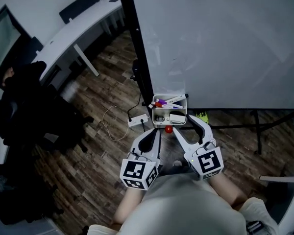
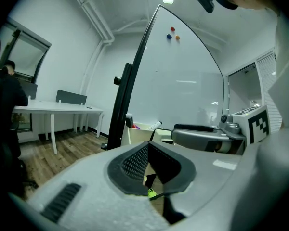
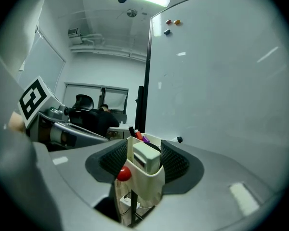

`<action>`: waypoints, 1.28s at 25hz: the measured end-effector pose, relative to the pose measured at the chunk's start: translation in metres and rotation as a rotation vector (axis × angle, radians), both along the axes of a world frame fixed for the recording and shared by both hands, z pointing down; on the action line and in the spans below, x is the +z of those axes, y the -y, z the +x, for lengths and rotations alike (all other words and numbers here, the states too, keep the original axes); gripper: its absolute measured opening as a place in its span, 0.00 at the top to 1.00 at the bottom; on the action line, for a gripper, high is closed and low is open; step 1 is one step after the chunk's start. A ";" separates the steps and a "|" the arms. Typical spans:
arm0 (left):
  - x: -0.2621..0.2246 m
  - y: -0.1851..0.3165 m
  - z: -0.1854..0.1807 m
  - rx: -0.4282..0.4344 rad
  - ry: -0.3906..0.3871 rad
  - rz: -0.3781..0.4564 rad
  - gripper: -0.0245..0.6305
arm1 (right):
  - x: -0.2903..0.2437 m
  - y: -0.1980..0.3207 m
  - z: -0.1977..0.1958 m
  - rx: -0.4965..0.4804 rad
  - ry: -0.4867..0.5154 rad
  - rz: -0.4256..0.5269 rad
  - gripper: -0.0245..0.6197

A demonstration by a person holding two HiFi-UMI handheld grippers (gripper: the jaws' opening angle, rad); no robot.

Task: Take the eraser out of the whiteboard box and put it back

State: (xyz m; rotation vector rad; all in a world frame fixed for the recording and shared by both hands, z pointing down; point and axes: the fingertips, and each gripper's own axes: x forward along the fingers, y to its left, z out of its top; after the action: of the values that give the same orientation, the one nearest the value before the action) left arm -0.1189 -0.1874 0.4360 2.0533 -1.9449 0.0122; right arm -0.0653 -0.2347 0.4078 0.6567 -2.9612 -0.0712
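A small white box (image 1: 157, 112) hangs at the lower left corner of the whiteboard (image 1: 220, 43). The white eraser (image 1: 177, 117) lies in the box's front compartment, with markers (image 1: 164, 102) behind it. A red ball (image 1: 168, 129) sticks to the box's front. My right gripper (image 1: 183, 125) is open just in front of the box. In the right gripper view the box (image 3: 147, 186) and eraser (image 3: 145, 159) show between the wide pads (image 3: 116, 160). My left gripper (image 1: 157, 129) waits beside it on the left. Its pads (image 2: 135, 162) meet at the tips, with nothing between them.
The whiteboard's black post (image 1: 139, 58) rises just left of the box. A power strip (image 1: 137, 120) and a loose cable (image 1: 112, 124) lie on the wood floor below. A white desk (image 1: 73, 33) and a dark chair (image 1: 24, 111) stand at the left. The stand's legs (image 1: 257, 131) run along the right.
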 end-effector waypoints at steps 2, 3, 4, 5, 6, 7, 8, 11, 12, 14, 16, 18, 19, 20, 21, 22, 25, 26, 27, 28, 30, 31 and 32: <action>-0.001 -0.003 0.001 0.019 -0.001 0.002 0.96 | -0.002 -0.003 0.003 0.029 0.003 -0.005 0.62; -0.001 -0.005 0.002 0.030 -0.001 0.002 0.96 | -0.003 -0.005 0.004 0.045 0.006 -0.014 0.62; -0.002 -0.007 0.002 0.041 0.000 0.003 0.96 | -0.004 -0.008 0.006 0.058 0.018 -0.018 0.63; -0.003 -0.009 0.003 0.052 0.001 0.004 0.96 | -0.007 -0.011 0.007 0.069 0.034 -0.016 0.63; -0.004 -0.012 0.004 0.064 0.002 0.005 0.96 | -0.009 -0.015 0.008 0.080 0.047 -0.014 0.64; -0.005 -0.015 0.004 0.075 0.002 0.006 0.96 | -0.010 -0.018 0.009 0.093 0.053 -0.018 0.65; -0.006 -0.017 0.005 0.086 0.003 0.007 0.96 | -0.011 -0.021 0.010 0.107 0.053 -0.022 0.66; -0.005 -0.027 0.007 0.123 0.009 0.004 0.96 | -0.009 -0.033 0.014 0.144 0.052 -0.029 0.68; -0.005 -0.031 0.007 0.134 0.011 0.003 0.96 | -0.008 -0.037 0.016 0.157 0.053 -0.032 0.69; -0.008 -0.038 0.007 0.154 0.013 0.003 0.96 | -0.009 -0.045 0.018 0.180 0.060 -0.035 0.71; -0.010 -0.046 0.007 0.172 0.014 0.004 0.96 | -0.011 -0.055 0.019 0.198 0.066 -0.033 0.73; -0.011 -0.053 0.007 0.189 0.015 0.002 0.96 | -0.009 -0.065 0.021 0.218 0.056 -0.048 0.76; -0.011 -0.057 0.007 0.197 0.016 0.001 0.96 | -0.008 -0.070 0.022 0.229 0.053 -0.054 0.77; -0.010 -0.061 0.008 0.205 0.017 0.000 0.96 | -0.007 -0.074 0.023 0.239 0.051 -0.056 0.78; -0.010 -0.065 0.009 0.213 0.017 -0.001 0.96 | -0.007 -0.079 0.025 0.247 0.048 -0.057 0.79; -0.010 -0.069 0.010 0.221 0.017 -0.002 0.96 | -0.008 -0.083 0.026 0.256 0.045 -0.058 0.80; -0.009 -0.081 0.012 0.242 0.016 -0.004 0.96 | -0.007 -0.099 0.029 0.277 0.041 -0.066 0.83; -0.009 -0.086 0.012 0.248 0.016 -0.005 0.96 | -0.005 -0.105 0.030 0.279 0.041 -0.069 0.85; -0.009 -0.090 0.013 0.253 0.015 -0.006 0.96 | -0.004 -0.111 0.031 0.282 0.039 -0.072 0.87; -0.009 -0.095 0.013 0.257 0.014 -0.006 0.96 | -0.003 -0.117 0.032 0.286 0.036 -0.076 0.88; -0.010 -0.104 0.014 0.262 0.012 -0.007 0.96 | -0.002 -0.128 0.035 0.293 0.032 -0.083 0.92; -0.010 -0.109 0.014 0.264 0.010 -0.009 0.96 | -0.003 -0.134 0.036 0.297 0.033 -0.085 0.93; -0.009 -0.114 0.015 0.267 0.010 -0.011 0.96 | -0.002 -0.139 0.037 0.301 0.033 -0.088 0.94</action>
State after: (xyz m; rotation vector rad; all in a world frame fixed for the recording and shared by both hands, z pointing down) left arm -0.1041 -0.0736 0.4266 2.2928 -1.6579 0.0918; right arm -0.0280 -0.0953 0.4054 1.0883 -2.8384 0.0951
